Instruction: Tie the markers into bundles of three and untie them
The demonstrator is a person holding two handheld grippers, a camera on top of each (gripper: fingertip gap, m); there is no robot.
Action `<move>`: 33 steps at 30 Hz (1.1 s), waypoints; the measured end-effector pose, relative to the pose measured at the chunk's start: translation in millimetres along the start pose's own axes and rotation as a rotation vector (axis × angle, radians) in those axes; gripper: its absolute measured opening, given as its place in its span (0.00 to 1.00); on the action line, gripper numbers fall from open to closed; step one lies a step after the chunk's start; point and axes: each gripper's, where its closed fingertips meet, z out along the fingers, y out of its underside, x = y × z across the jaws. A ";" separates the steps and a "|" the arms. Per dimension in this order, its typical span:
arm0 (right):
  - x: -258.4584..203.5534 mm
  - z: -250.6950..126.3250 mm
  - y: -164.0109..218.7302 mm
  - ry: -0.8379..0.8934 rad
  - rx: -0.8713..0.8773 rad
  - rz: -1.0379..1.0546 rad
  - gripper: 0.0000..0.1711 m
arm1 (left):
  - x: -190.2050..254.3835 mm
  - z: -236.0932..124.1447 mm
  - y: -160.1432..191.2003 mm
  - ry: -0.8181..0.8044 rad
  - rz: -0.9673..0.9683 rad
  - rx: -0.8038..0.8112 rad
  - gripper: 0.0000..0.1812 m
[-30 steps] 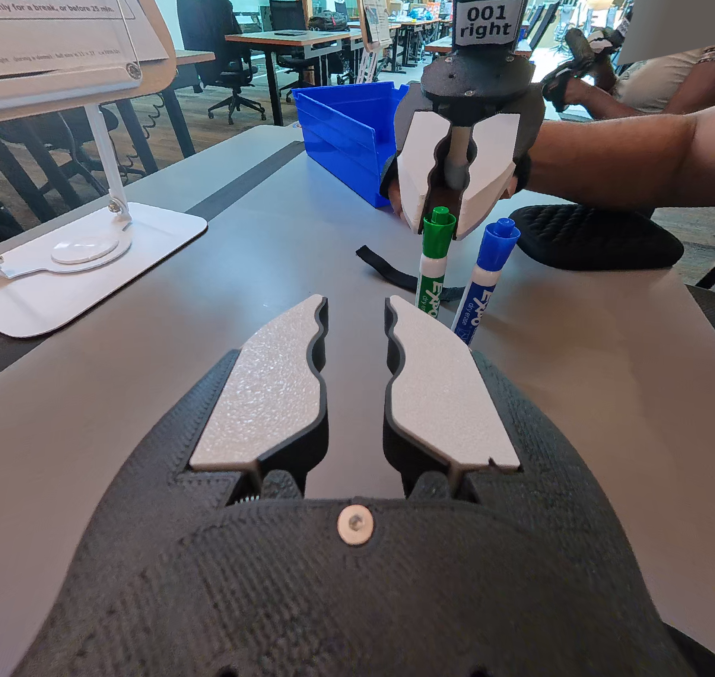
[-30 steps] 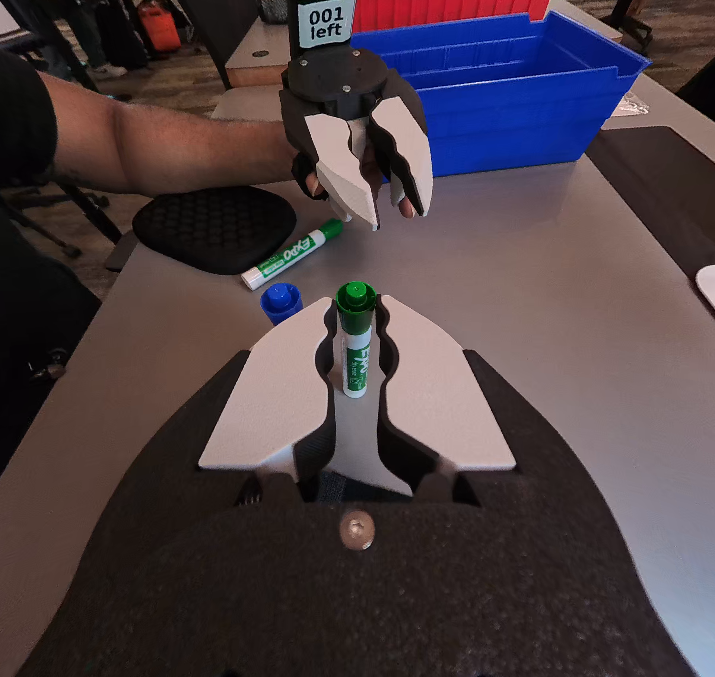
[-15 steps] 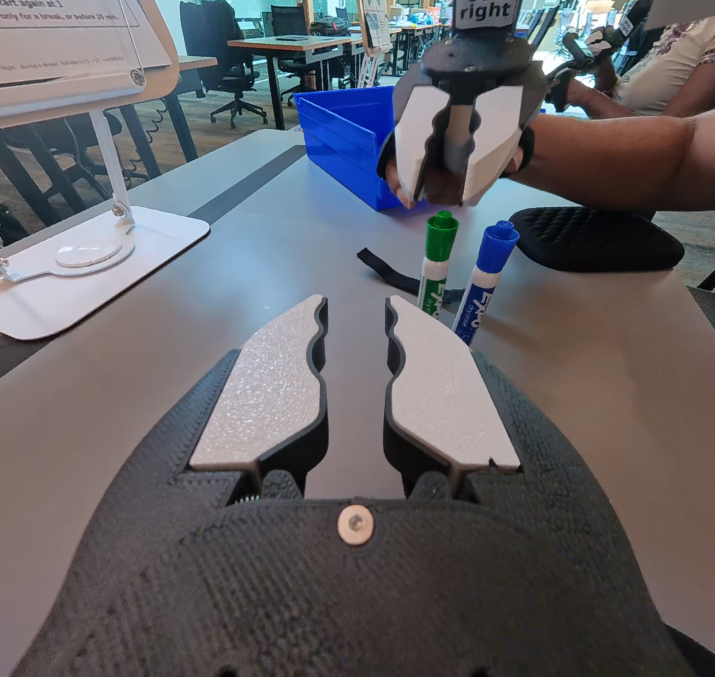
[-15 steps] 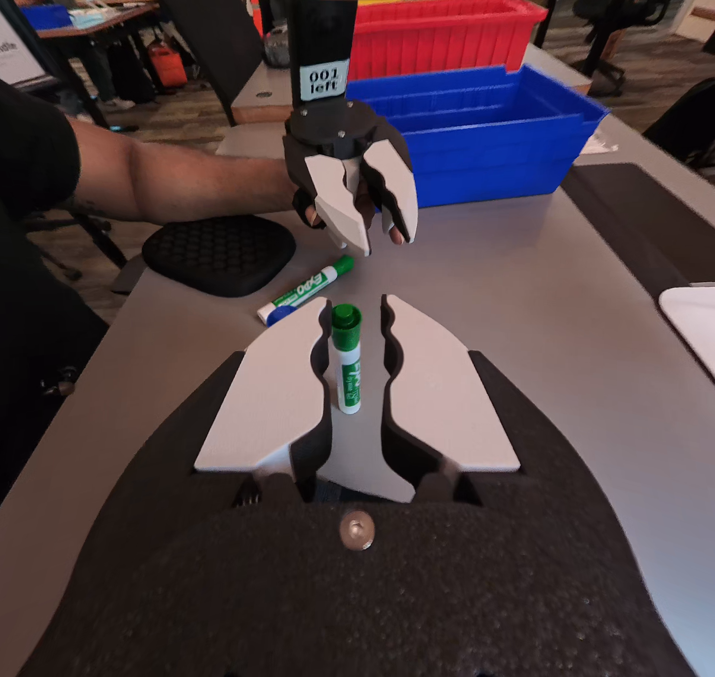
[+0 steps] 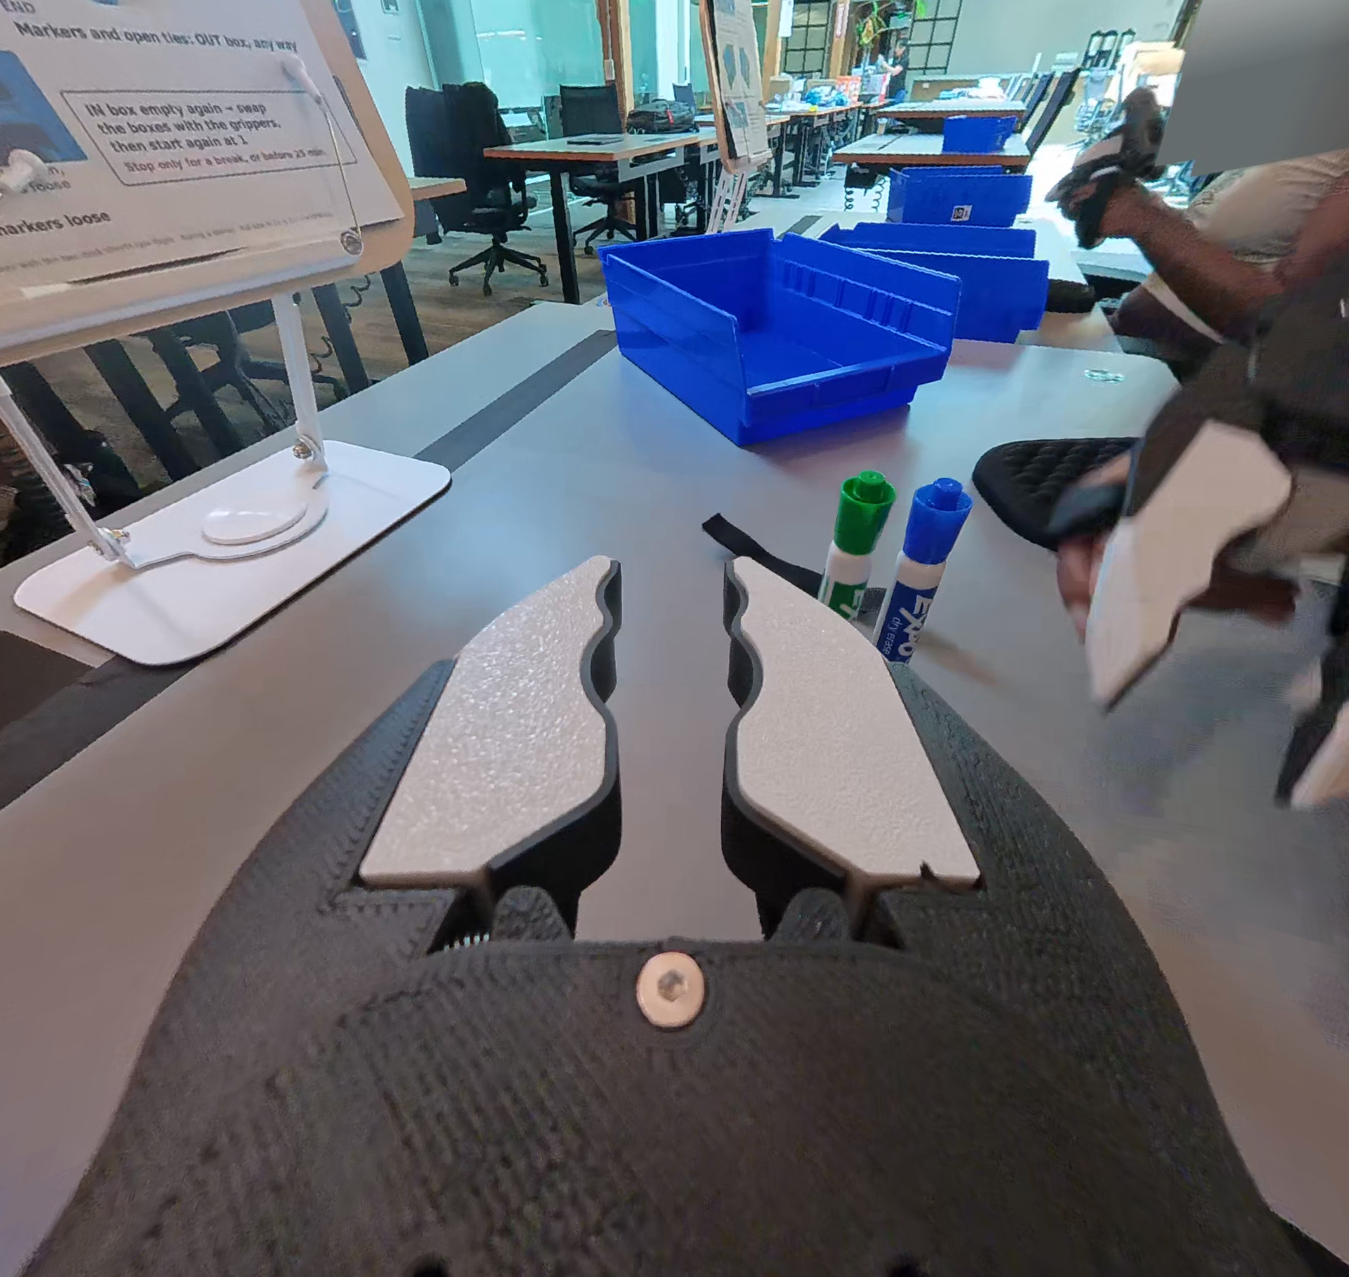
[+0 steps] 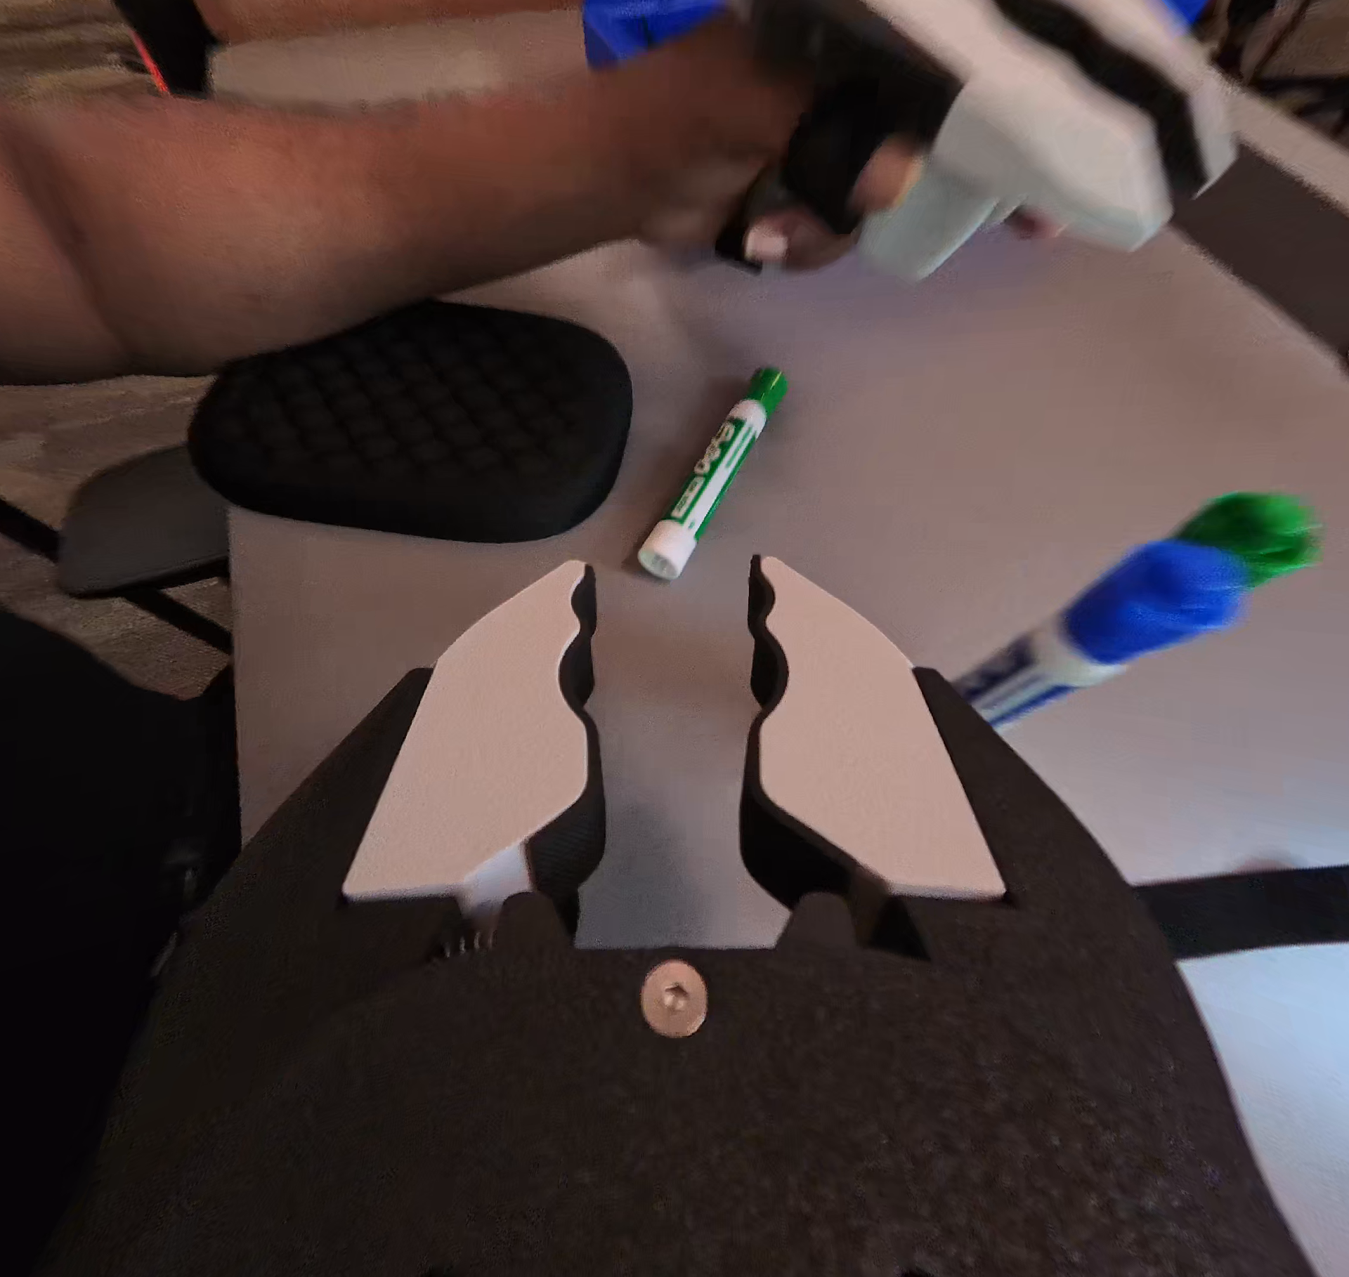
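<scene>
On the grey tabletop (image 5: 584,497), a green marker (image 5: 855,540) and blue marker (image 5: 921,570) stand capped-end up beside a black tie (image 5: 759,557), likely gathered for bundling. At twelve o'clock from the right gripper (image 6: 670,569), jaws spread and empty, lies a third marker (image 6: 719,470). The left gripper (image 5: 671,574) waits, jaws parted.

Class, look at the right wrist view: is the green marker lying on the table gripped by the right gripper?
No: the green marker lies flat beyond the right gripper, whose fingers are apart and empty.
</scene>
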 end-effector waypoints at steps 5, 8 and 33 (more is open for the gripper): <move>-7.4 59.9 21.4 0.123 -0.128 0.023 0.25 | -0.6 -0.4 -1.1 -0.012 0.010 0.006 0.14; -7.4 86.8 29.6 0.095 -0.217 0.015 0.22 | -3.6 -2.9 -0.8 -0.020 0.009 0.008 0.14; 71.8 -63.8 120.2 -0.069 -0.555 -0.144 0.11 | 3.3 7.5 17.3 0.022 -0.013 -0.043 0.14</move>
